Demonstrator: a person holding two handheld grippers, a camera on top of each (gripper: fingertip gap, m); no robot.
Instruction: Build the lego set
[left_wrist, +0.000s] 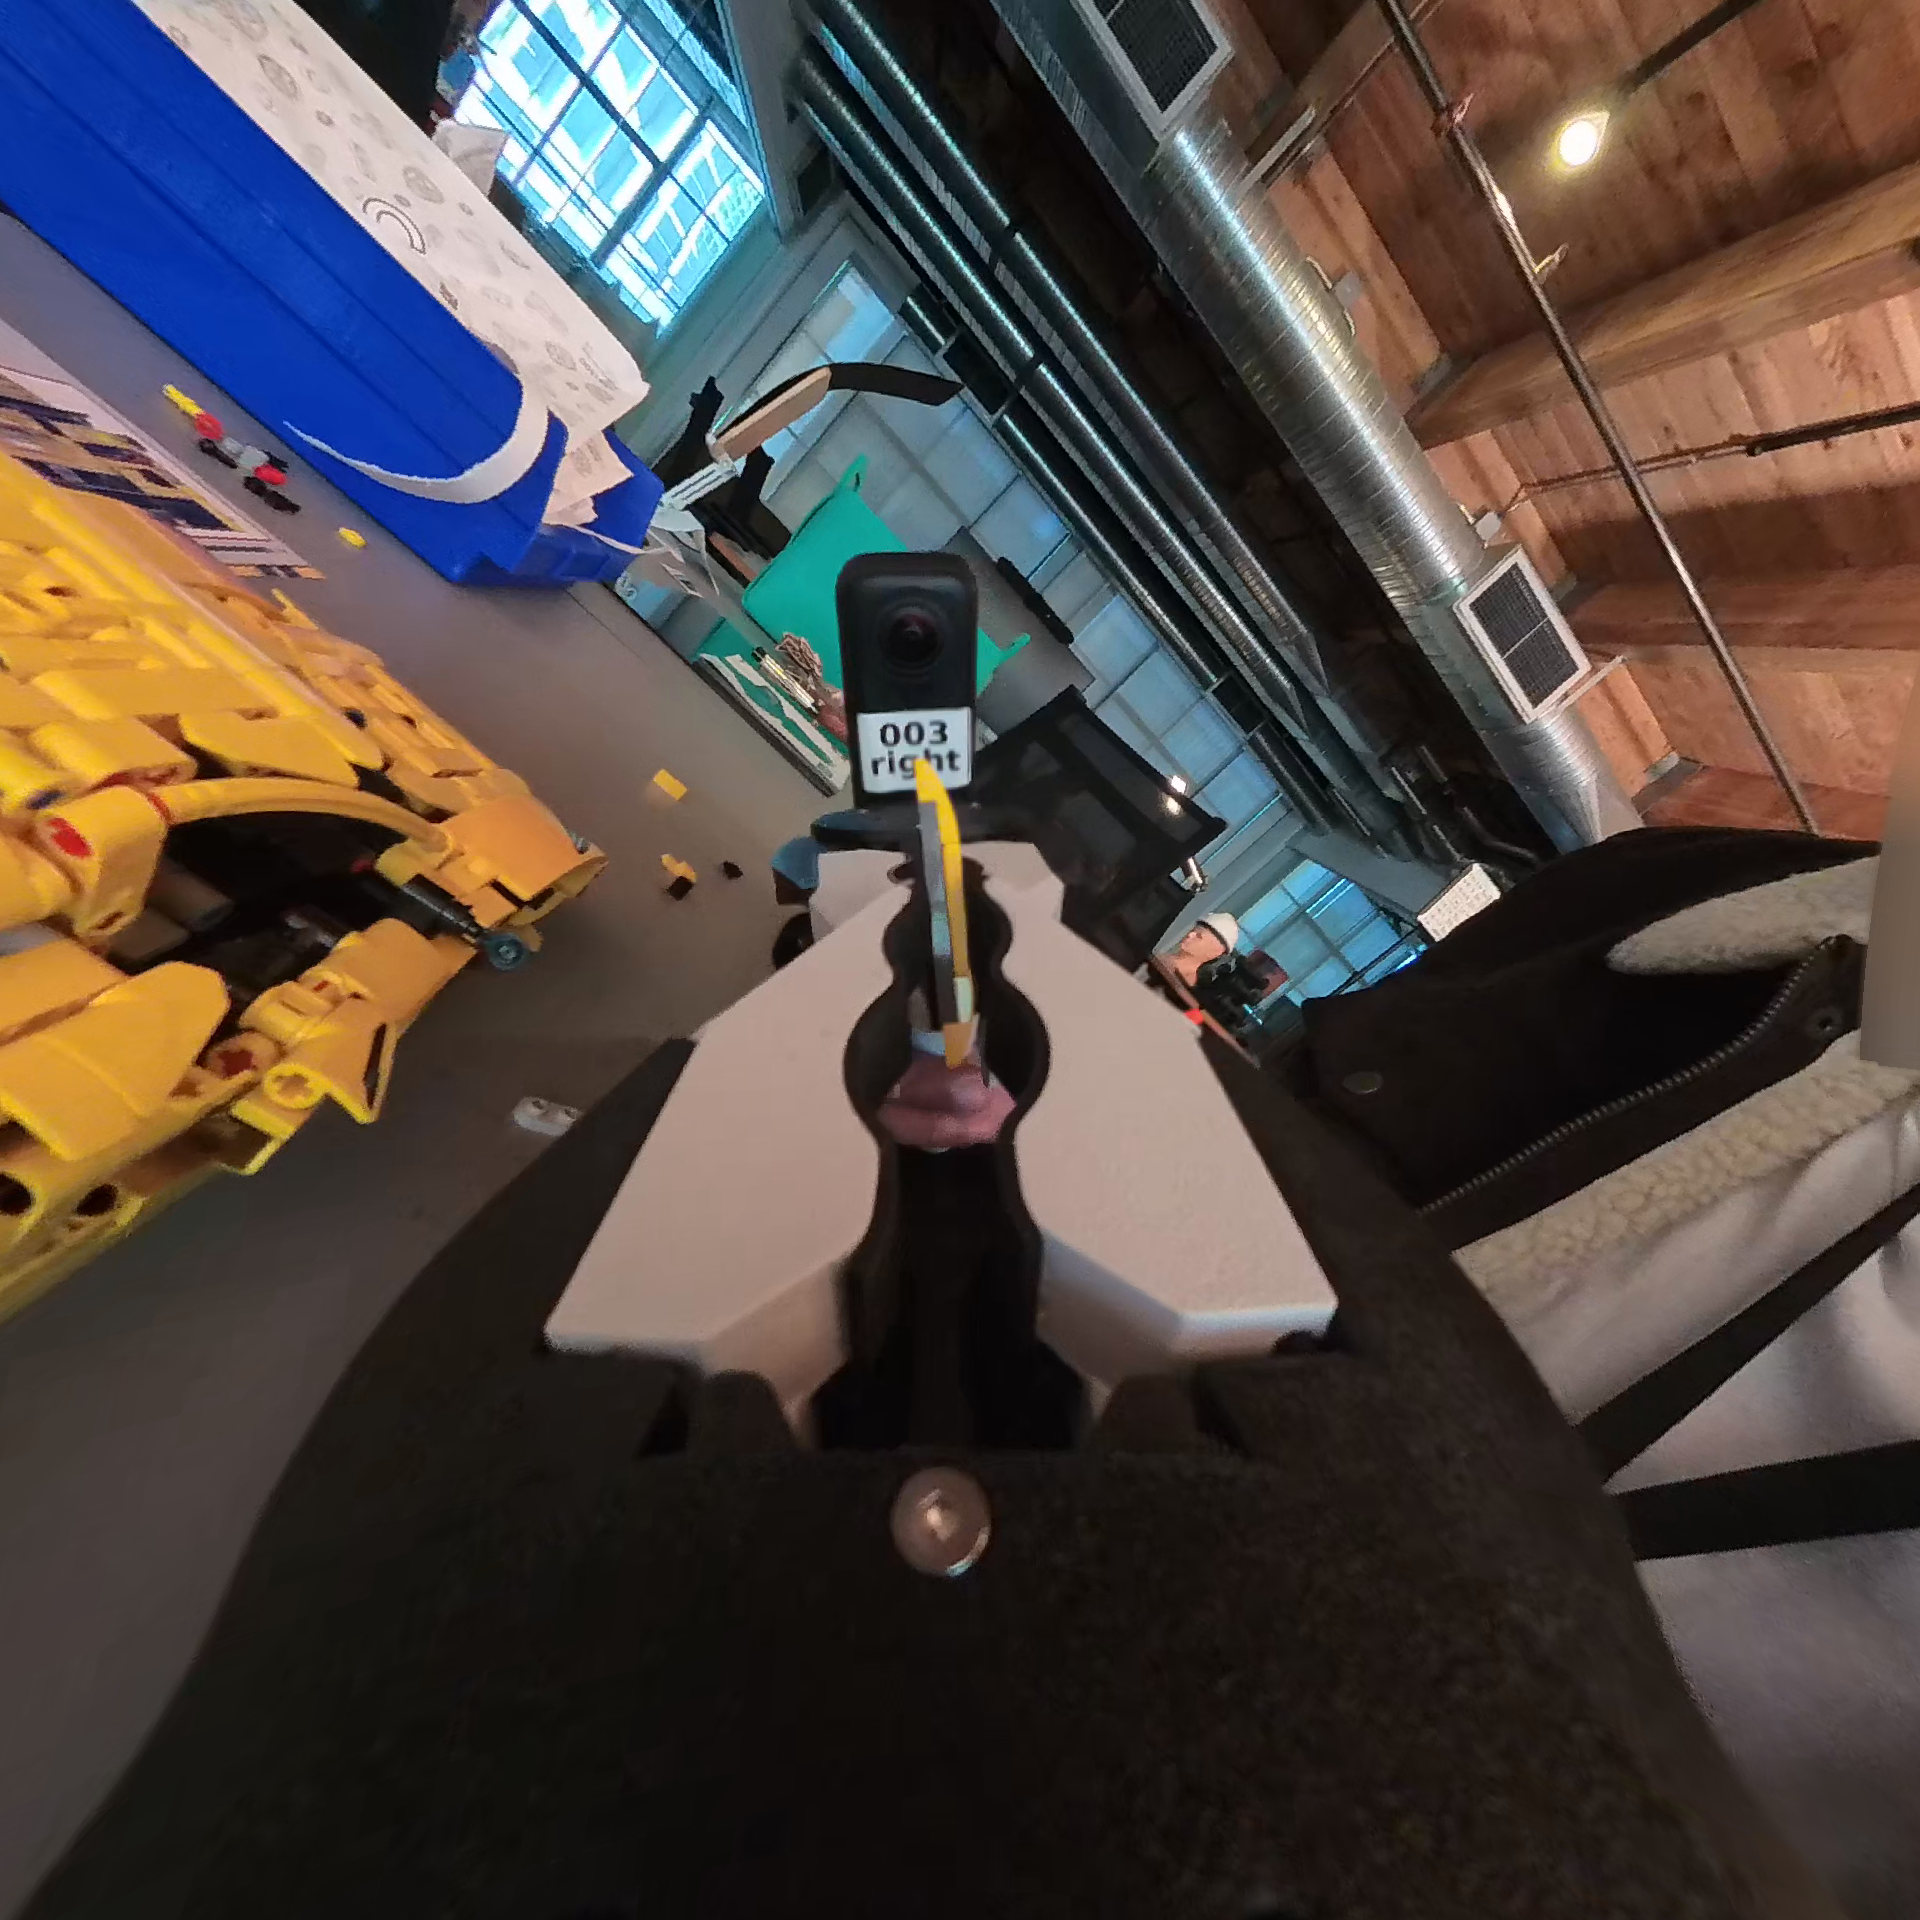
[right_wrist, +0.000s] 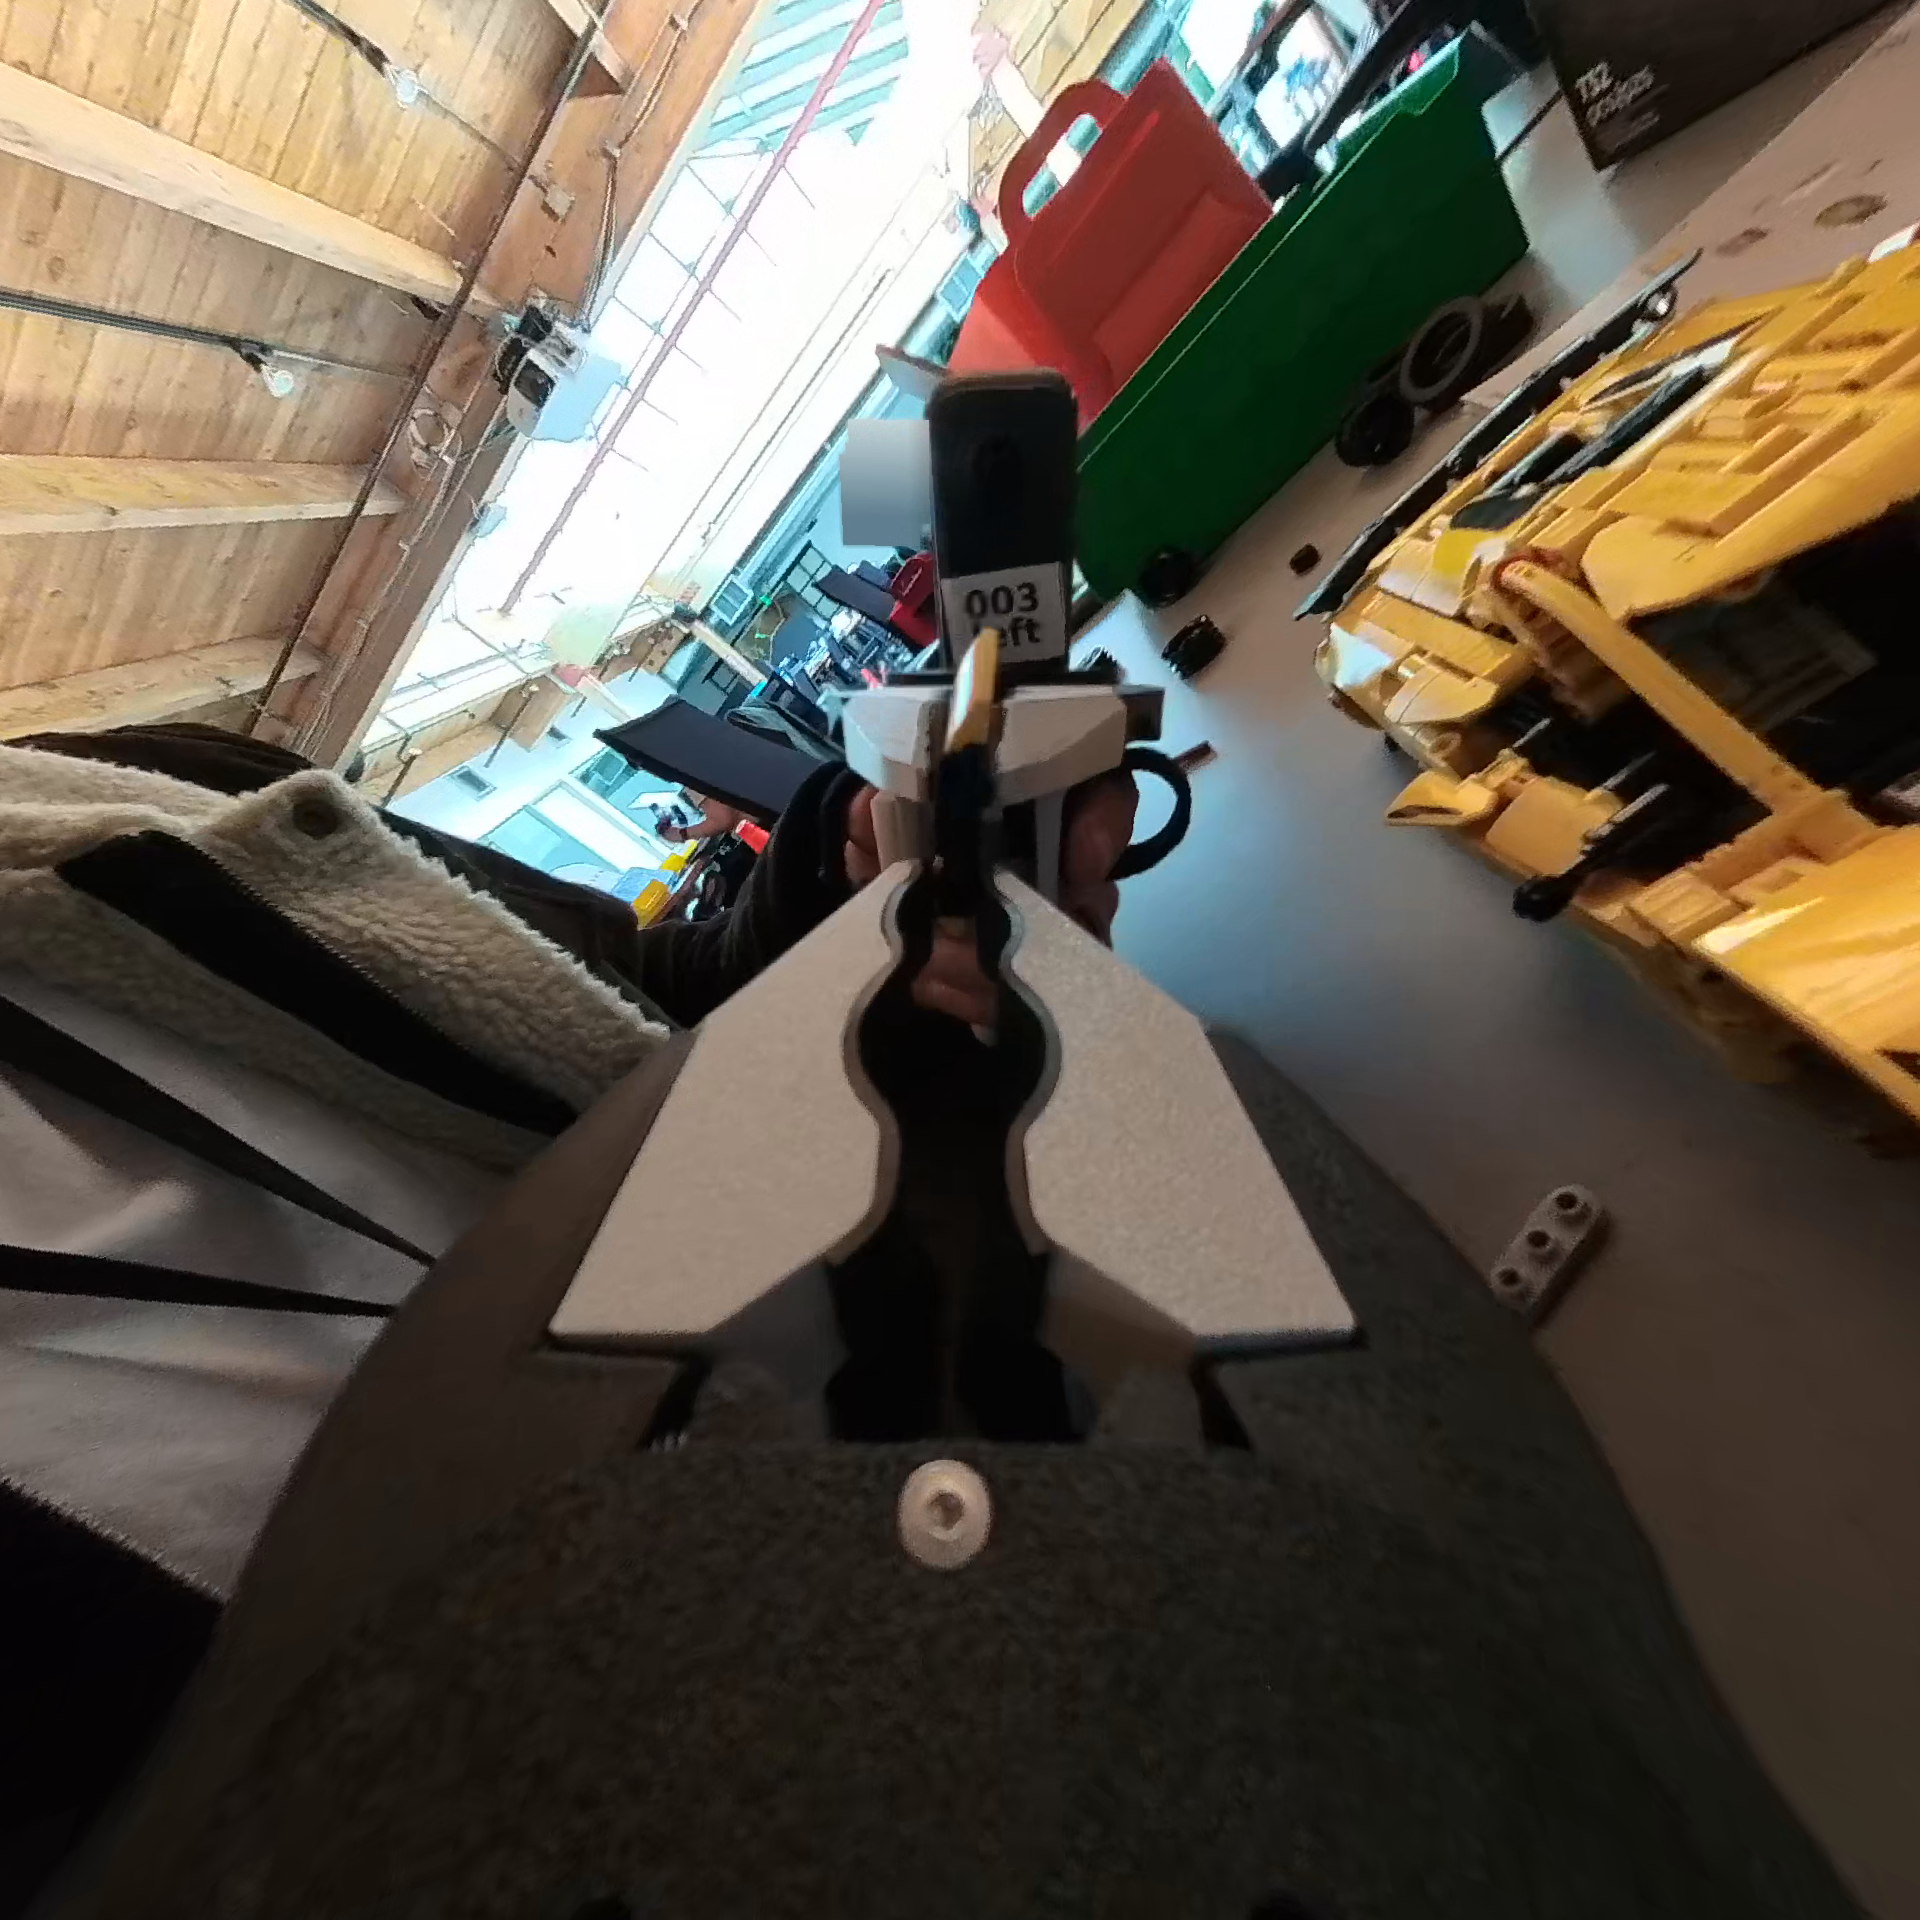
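Grippers faced each other above the grey table (right_wrist: 1351, 987), left gripper (left_wrist: 948, 935) and right gripper (right_wrist: 961, 883) both pinched narrow on one thin yellow lego panel (left_wrist: 943, 883) held edge-on between them, while the big yellow lego car (left_wrist: 208, 883) lay on the table just beside them.
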